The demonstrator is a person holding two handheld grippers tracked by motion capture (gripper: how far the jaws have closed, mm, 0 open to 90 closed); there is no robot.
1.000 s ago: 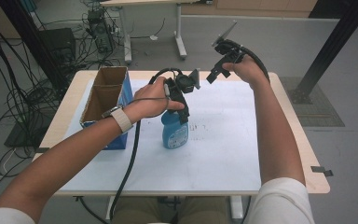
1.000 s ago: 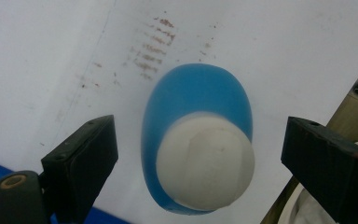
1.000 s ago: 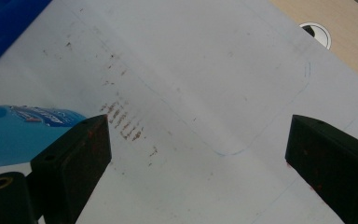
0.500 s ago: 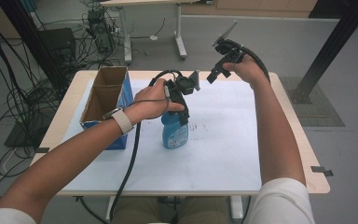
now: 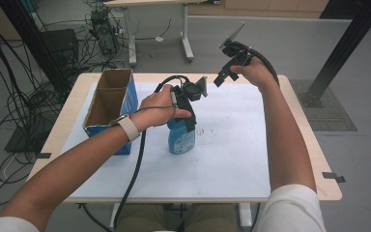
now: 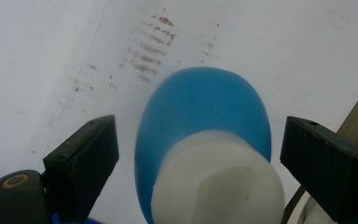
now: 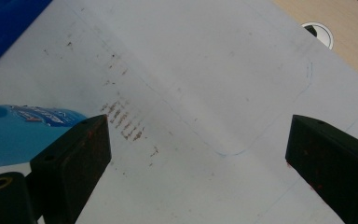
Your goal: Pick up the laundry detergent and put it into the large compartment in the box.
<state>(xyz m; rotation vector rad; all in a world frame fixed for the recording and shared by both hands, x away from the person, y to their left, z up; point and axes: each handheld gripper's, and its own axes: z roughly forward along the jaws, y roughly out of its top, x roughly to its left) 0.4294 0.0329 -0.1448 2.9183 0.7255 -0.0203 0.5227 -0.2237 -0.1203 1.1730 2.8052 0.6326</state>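
Your left claw point(image 6: 196, 154) straddles the blue plastic bottle's white cap point(image 6: 216, 179), jaws apart and untouching; close off-centre and the upright bottle tips on the counter point(image 5: 232, 159), mid-frame.

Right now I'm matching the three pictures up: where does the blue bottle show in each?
High view: blue bottle stands mid-table, under the left claw.
Left gripper view: bottom centre, white cap towards the camera, between open jaws.
Right gripper view: left edge.
Shared landmark: brown smudges on the white sheet, beside the bottle.
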